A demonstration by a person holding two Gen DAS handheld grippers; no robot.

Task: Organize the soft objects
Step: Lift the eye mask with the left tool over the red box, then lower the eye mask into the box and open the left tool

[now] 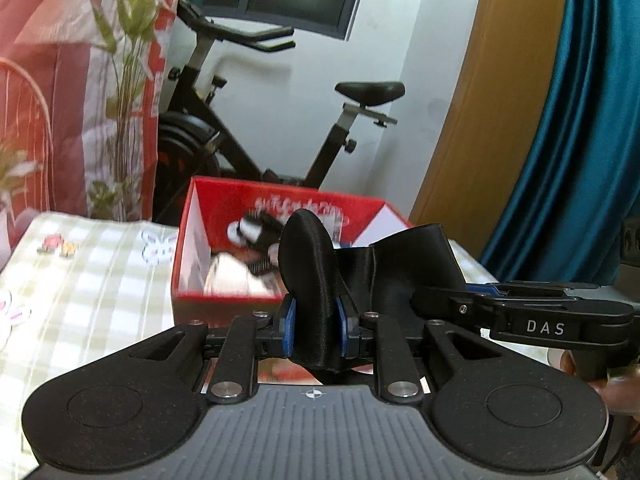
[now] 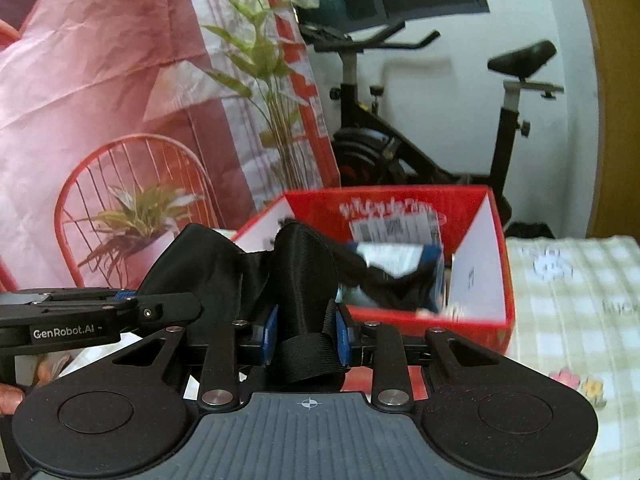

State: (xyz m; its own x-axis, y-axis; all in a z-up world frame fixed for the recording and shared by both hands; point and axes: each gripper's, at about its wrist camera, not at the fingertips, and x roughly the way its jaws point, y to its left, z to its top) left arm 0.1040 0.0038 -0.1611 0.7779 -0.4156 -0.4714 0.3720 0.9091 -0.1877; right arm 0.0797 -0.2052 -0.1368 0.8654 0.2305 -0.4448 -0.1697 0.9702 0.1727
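— Left wrist view: what lies around the red box (image 1: 256, 280)?
— It sits on a green-checked surface (image 1: 88, 280); an exercise bike (image 1: 248, 120) stands behind it, a blue curtain (image 1: 580, 120) to its right.
— And the jaws?
— Both the left gripper (image 1: 314, 322) and the right gripper (image 2: 306, 332) are clamped on one black cloth (image 1: 384, 272), held before the box.

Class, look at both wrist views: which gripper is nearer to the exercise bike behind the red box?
Hard to call; roughly equal. The left gripper and right gripper each clamp an end of one black cloth, side by side before the red box, bike beyond.
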